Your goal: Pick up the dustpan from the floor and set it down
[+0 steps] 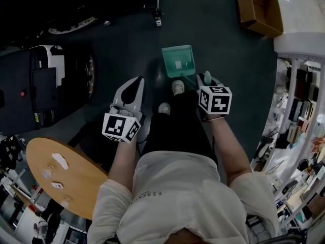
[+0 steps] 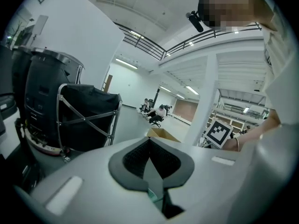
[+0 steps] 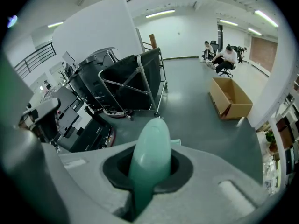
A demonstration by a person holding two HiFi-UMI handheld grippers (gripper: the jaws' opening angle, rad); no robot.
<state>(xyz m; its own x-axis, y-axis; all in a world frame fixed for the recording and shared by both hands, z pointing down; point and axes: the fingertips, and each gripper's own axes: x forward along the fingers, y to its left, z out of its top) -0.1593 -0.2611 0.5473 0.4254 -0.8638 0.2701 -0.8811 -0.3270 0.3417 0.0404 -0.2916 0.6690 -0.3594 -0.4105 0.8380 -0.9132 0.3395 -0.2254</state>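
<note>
A green dustpan with a white label hangs low over the dark floor in front of the person's shoes; whether it touches the floor I cannot tell. Its thin handle runs back to my right gripper, which is shut on the handle's rounded green end. That end sticks out between the jaws in the right gripper view. My left gripper is held beside it to the left, apart from the dustpan. Its dark pads meet with nothing between them.
An open cardboard box lies on the floor at the far right, beside a white column and crowded shelves. A black machine stands at the left, a round wooden table at the near left. A black folding cart stands farther back.
</note>
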